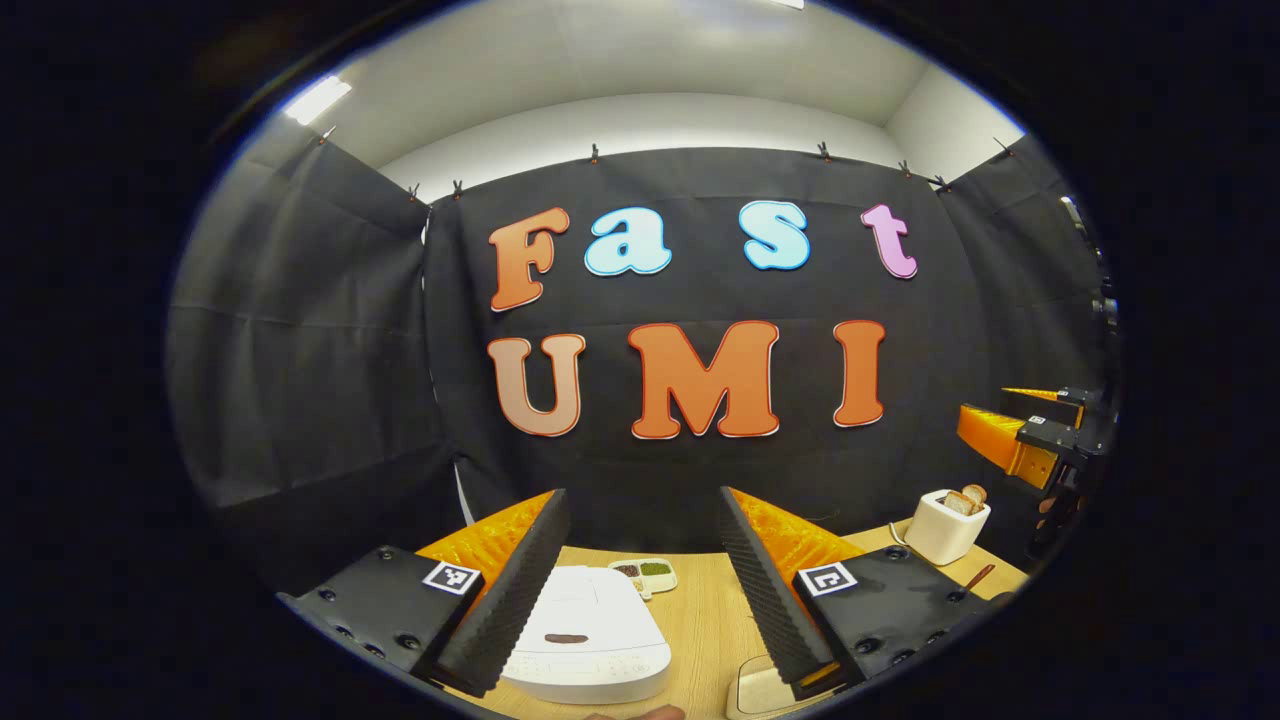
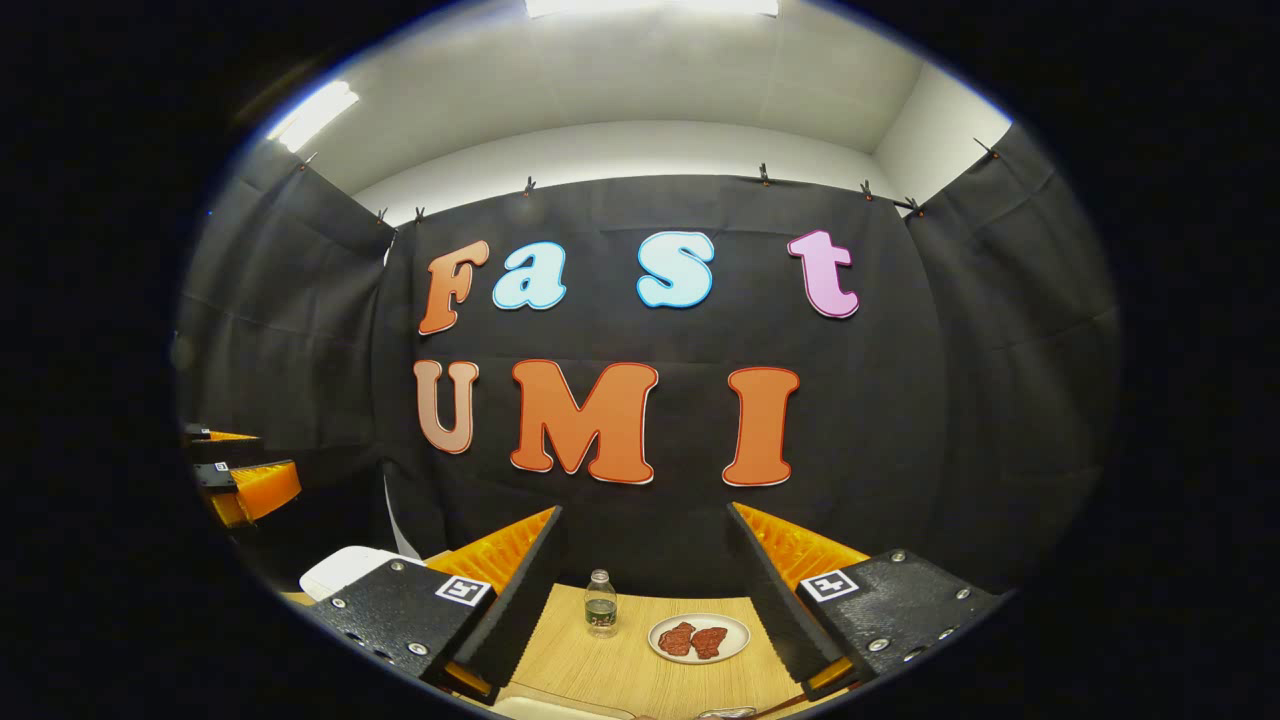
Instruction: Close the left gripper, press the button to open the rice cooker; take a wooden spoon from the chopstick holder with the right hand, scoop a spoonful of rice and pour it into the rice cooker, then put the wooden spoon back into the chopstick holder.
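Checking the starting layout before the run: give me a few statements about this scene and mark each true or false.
1. The rice cooker has its lid shut. True.
2. The left gripper is shut. False: its fingers stand wide apart.
3. The white holder lies tipped over. False: it stands upright on the table.
4. A small bottle stands left of the plate in the right gripper view. True.
5. The right gripper holds nothing. True.

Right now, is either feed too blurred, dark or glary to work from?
Left gripper view: sharp and evenly lit, rice cooker clear, its white lid free of glare; fisheye bends the edges. Right gripper view: also sharp, bottle and plate crisp; ceiling light bright at the top, table unaffected.
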Demonstrator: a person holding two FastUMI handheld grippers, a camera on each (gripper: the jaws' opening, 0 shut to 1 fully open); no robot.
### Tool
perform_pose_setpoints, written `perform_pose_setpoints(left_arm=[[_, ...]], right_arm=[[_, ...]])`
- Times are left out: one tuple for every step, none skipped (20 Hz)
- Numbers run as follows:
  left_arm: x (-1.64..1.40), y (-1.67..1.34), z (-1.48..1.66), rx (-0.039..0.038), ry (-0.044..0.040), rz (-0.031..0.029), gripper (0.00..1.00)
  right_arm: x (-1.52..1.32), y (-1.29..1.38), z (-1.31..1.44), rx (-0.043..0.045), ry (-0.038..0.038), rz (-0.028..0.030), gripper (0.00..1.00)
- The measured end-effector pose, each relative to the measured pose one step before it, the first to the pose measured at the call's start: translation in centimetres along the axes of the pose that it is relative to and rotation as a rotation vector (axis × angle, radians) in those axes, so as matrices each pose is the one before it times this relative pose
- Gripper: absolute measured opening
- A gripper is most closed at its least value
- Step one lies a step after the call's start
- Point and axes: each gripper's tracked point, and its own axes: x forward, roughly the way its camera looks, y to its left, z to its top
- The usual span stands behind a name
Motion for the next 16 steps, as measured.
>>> perform_pose_setpoints(left_arm=[[0.009,0.255,-0.063,-0.00672,0.00422,0.00426,1.00],[-0.016,0.214,0.005,-0.00444,0.00038,0.00775,1.00],[-0.006,0.114,-0.012,-0.00451,0.00153,0.00395,0.99],[0.082,0.027,-0.017,-0.00578,0.00093,0.00270,0.99],[-0.009,-0.020,-0.127,-0.00300,0.00481,-0.00111,0.99],[-0.005,-0.149,-0.135,0.00096,0.00338,0.00035,0.99],[0.106,-0.046,-0.020,0.00340,0.00273,-0.00045,0.99],[0.009,-0.111,0.086,0.00319,-0.00033,-0.00216,0.99],[0.172,0.096,0.124,0.00347,-0.00232,0.00147,0.99],[-0.082,-0.080,0.006,0.00283,0.00177,0.00102,0.99],[0.083,0.120,-0.169,0.00083,0.00246,0.00356,0.99],[-0.031,0.132,-0.150,-0.00103,0.00516,0.00099,0.99],[-0.054,-0.044,-0.264,-0.00216,0.00815,-0.00700,0.99],[0.095,0.112,-0.100,-0.00022,0.00407,-0.00024,0.99],[-0.075,0.232,-0.149,0.00171,0.00401,0.00889,0.99],[0.090,0.474,-0.085,0.00294,0.00343,0.01125,0.92]], right_arm=[[-0.065,-0.313,0.047,0.00171,-0.00177,-0.00202,0.97],[0.089,-0.140,-0.007,0.00588,-0.00087,-0.00395,0.97],[0.037,-0.125,-0.078,0.00755,0.00039,-0.00306,0.97],[-0.001,-0.092,-0.116,0.00551,0.00123,-0.00114,0.97],[0.098,-0.262,-0.103,0.00139,0.00150,-0.00535,0.96],[0.112,-0.089,-0.033,-0.00021,0.00191,-0.00325,0.96],[0.023,-0.025,-0.034,0.00029,0.00143,-0.00116,0.96],[0.150,0.109,-0.069,0.00328,0.00082,0.00263,1.00],[0.249,0.236,-0.158,0.00127,0.00078,0.00456,0.96],[0.161,0.112,-0.115,-0.00103,0.00217,0.00405,1.00],[0.107,0.064,-0.189,-0.00322,0.00396,0.00572,1.00],[0.161,0.040,-0.218,-0.00440,0.00480,0.00316,1.00],[0.123,0.162,-0.232,-0.00331,0.00361,0.00270,0.96],[0.179,0.067,-0.199,-0.00139,0.00476,0.00260,1.00],[0.104,0.098,-0.224,0.00132,0.00548,0.00332,0.96],[0.146,0.173,-0.113,0.00255,0.00471,0.00530,0.97]])
